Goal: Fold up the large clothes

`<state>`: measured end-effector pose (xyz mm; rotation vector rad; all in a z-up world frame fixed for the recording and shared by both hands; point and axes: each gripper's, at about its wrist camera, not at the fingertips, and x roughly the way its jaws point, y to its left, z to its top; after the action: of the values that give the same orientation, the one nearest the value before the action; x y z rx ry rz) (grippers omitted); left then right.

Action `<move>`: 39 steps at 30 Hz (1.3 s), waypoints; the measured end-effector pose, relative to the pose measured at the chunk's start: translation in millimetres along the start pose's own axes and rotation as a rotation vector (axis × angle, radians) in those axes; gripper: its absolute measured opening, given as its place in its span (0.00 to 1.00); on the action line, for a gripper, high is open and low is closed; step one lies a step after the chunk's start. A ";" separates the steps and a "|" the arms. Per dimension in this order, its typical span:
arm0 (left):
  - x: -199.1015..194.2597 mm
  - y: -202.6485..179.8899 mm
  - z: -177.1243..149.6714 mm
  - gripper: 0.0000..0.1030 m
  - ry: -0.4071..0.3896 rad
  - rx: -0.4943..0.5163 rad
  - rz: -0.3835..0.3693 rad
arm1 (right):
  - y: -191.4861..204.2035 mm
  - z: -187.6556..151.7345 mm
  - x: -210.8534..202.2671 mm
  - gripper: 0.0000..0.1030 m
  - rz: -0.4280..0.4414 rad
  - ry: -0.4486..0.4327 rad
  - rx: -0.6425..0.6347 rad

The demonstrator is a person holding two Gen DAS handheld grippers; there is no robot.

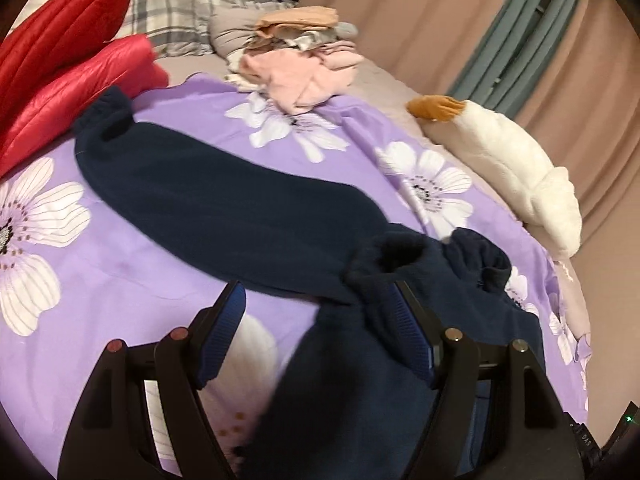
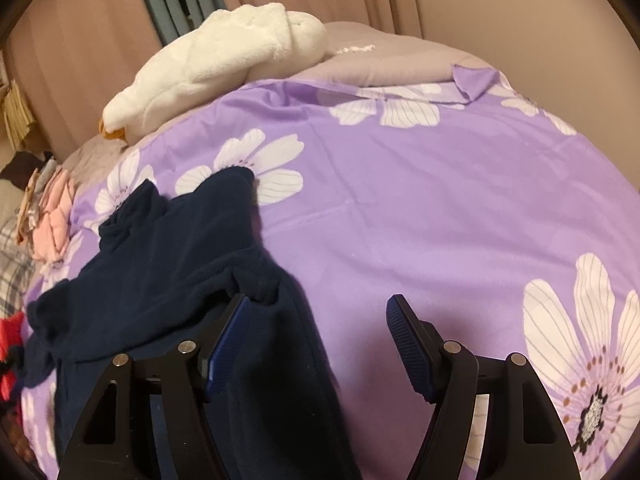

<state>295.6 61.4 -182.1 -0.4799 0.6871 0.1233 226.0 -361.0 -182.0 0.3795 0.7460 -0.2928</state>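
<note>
- Navy fleece garment (image 1: 224,204) lies spread on the purple floral bedsheet (image 1: 120,248), one long part reaching toward the far left and ending in a gathered cuff (image 1: 106,114).
- A second gathered cuff (image 1: 400,256) of the same garment sits bunched just ahead of the left tool (image 1: 316,304), with more rumpled navy fabric to its right.
- The left tool's two blue-padded fingers (image 1: 224,328) stand wide apart; dark fabric runs up between them and lies against the right-hand finger, but nothing is pinched.
- In the right wrist view the navy fleece garment (image 2: 188,248) is heaped on the left side of the bedsheet (image 2: 420,208), a fold of it touching the left finger of the right tool (image 2: 318,308).
- The right tool's fingers (image 2: 408,344) are also spread apart, with bare purple sheet between them on the right side.
- A white plush goose (image 1: 508,168) with an orange beak lies along the bed's far edge, next to the pinkish curtain (image 1: 440,12).
- A pile of folded pink clothes (image 1: 300,72) rests beyond the navy garment, well apart from both tools.
- Red quilted jackets (image 1: 68,72) lie at the far left, just beside the first cuff, with a plaid pillow (image 1: 172,12) behind them.
</note>
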 end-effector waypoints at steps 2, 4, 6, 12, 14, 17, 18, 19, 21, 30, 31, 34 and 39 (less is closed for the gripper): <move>1.0 -10.7 -1.7 0.68 -0.011 0.015 0.003 | 3.3 0.4 0.9 0.70 -0.005 -0.014 -0.017; 4.5 -20.2 -3.8 0.62 -0.007 0.028 -0.005 | 7.9 3.1 3.5 0.66 -0.023 -0.027 -0.032; 9.4 -29.4 -5.5 0.56 0.018 0.044 -0.039 | 11.0 5.3 4.8 0.53 -0.021 -0.032 -0.031; 32.2 -61.8 -19.3 0.45 0.055 0.198 -0.064 | 28.5 5.4 12.2 0.36 0.021 -0.041 -0.083; 56.7 -58.2 -27.6 0.45 0.133 0.203 -0.027 | 32.2 1.6 23.6 0.36 0.036 -0.010 -0.106; 82.1 -44.9 -38.0 0.51 0.159 0.225 0.061 | 24.0 -5.8 45.9 0.36 0.010 0.076 -0.081; 86.1 -42.5 -39.5 0.52 0.162 0.237 0.060 | 19.6 -8.2 52.2 0.36 -0.023 0.095 -0.074; 84.6 -41.3 -38.1 0.52 0.160 0.233 0.059 | 14.5 -9.6 55.5 0.36 -0.015 0.106 -0.064; 77.3 -41.8 -33.8 0.51 0.157 0.224 0.054 | 9.6 -8.3 51.6 0.36 0.008 0.101 -0.044; 22.2 13.0 -1.6 0.60 0.015 0.063 0.058 | 3.9 -19.9 33.4 0.39 0.016 0.103 -0.044; 18.0 28.0 5.1 0.66 -0.003 0.031 0.079 | 2.5 -20.3 31.0 0.40 0.016 0.099 -0.046; 12.9 92.3 27.1 0.75 -0.009 -0.152 0.102 | -4.6 -19.9 25.3 0.47 0.032 0.099 0.001; 10.4 201.1 55.1 0.75 -0.020 -0.380 0.183 | -13.2 -22.5 23.3 0.55 0.044 0.093 0.037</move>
<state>282.4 264.3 -229.2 -0.7777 0.6895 0.4354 223.7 -365.8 -216.6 0.4465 0.8230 -0.2488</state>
